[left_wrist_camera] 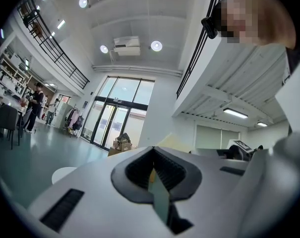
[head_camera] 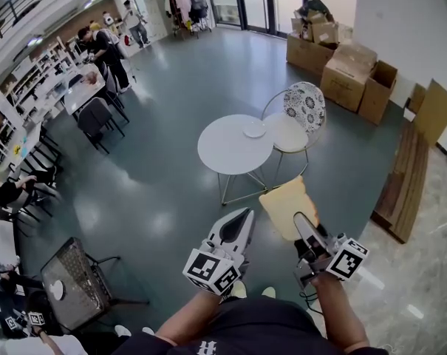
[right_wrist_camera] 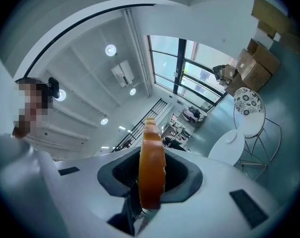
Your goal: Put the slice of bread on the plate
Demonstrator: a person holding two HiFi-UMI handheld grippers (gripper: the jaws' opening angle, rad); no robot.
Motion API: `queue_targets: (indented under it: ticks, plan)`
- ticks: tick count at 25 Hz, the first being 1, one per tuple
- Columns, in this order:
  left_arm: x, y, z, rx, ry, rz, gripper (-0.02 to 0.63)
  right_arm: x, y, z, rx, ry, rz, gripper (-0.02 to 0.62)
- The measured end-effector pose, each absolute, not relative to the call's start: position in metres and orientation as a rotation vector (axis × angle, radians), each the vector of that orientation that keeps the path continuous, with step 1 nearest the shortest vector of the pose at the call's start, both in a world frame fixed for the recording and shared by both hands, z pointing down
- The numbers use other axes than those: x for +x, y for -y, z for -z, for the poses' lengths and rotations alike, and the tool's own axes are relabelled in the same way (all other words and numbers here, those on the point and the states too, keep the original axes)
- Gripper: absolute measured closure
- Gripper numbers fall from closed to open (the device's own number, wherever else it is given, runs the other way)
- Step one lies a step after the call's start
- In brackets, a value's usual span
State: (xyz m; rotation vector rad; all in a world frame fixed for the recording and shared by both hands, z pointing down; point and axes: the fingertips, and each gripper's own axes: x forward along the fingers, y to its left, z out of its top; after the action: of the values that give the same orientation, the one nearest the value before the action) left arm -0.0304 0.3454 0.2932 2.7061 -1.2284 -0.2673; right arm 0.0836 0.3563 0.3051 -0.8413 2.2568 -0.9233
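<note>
Lower edge of slice of bread [head_camera: 287, 203] hidden in right claw [head_camera: 305, 229]; plate [head_camera: 254, 129] tiny

Left gripper [left_wrist_camera: 153, 166] jaws together, seemingly empty, facing glass doors [left_wrist_camera: 113, 117].

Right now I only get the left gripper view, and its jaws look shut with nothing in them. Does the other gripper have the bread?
Observer: Yes. The right gripper is shut on the slice of bread, which shows edge-on between its jaws in the right gripper view.
Operator: Where is the plate?
Observer: In the head view the plate lies on the round white table, near the table's far right edge, ahead of both grippers.
Operator: Anything beside that table?
Observer: A chair with a patterned back stands close on the table's right, on the plate's side.
</note>
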Motion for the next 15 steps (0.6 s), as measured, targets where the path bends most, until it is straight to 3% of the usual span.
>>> queue_targets:
  ticks: [15]
  plan:
    - [-0.012,-0.355,-0.29,2.696,1.203,0.306,0.6,0.1,-0.358,-0.305,-0.775,-2.255,0.952,0.495]
